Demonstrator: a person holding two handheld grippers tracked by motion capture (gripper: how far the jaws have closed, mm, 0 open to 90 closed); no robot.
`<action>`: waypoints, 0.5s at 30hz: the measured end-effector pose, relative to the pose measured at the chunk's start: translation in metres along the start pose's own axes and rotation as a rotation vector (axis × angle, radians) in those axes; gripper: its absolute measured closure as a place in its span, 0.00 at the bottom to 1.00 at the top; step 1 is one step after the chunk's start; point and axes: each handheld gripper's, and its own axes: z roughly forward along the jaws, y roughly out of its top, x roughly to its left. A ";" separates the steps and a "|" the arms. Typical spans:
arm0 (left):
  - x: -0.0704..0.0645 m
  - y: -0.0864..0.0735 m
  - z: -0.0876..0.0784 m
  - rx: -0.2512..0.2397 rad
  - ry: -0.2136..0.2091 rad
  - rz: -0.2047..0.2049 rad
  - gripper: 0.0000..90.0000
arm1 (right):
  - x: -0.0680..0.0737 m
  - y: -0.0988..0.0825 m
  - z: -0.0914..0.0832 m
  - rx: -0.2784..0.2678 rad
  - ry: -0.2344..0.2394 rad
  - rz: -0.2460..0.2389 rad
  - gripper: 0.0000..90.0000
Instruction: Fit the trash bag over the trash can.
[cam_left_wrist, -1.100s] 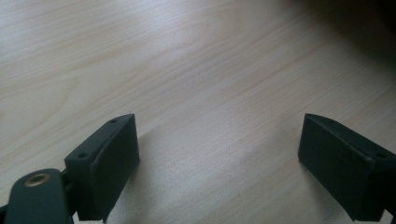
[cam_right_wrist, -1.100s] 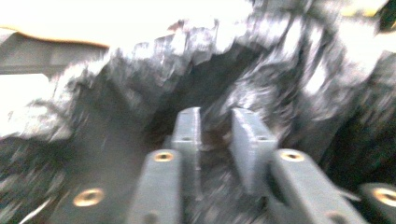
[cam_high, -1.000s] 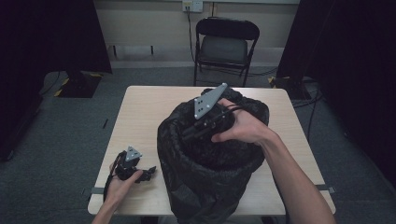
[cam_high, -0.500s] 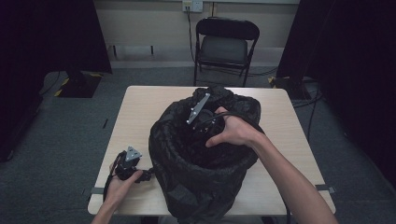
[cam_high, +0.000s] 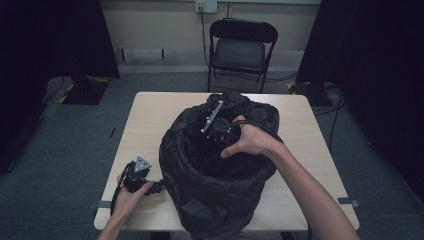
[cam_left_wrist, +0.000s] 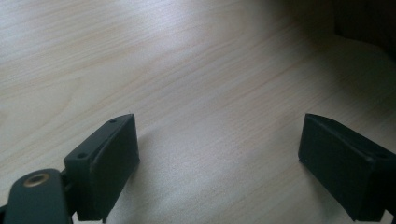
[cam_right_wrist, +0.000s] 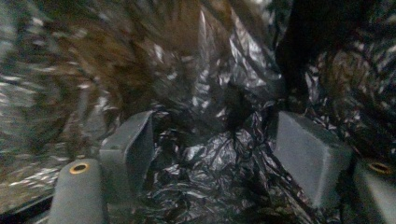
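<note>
My right gripper (cam_high: 216, 131) is down inside the black bag (cam_high: 200, 200), which lines a bin standing mid-table (cam_high: 150, 107). Its jaws have just been opening and stand apart, crumpled film between them but unpinched. The plastic looks thin, light and slippery, and I judge it will tear if dragged (so I'd pinch a doubled fold near the rim). My left gripper (cam_high: 136, 176) rests on the table beside the bag, jaws wide, holding nothing.

The room is dim, its edges falling into blackness, while overhead light brightens the surface (cam_high: 150, 107). The crinkled black bag (cam_right_wrist: 219, 154) glints, smeared by motion blur.
</note>
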 end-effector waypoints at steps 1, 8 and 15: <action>0.000 0.000 0.000 0.000 0.000 -0.001 0.13 | 0.000 0.000 -0.001 -0.012 0.004 -0.004 0.30; 0.000 0.000 0.000 0.000 0.000 -0.001 0.13 | 0.004 0.002 -0.017 -0.100 0.044 -0.001 0.24; 0.000 0.000 0.000 0.000 0.000 -0.001 0.13 | 0.009 0.005 -0.033 -0.189 0.057 -0.027 0.23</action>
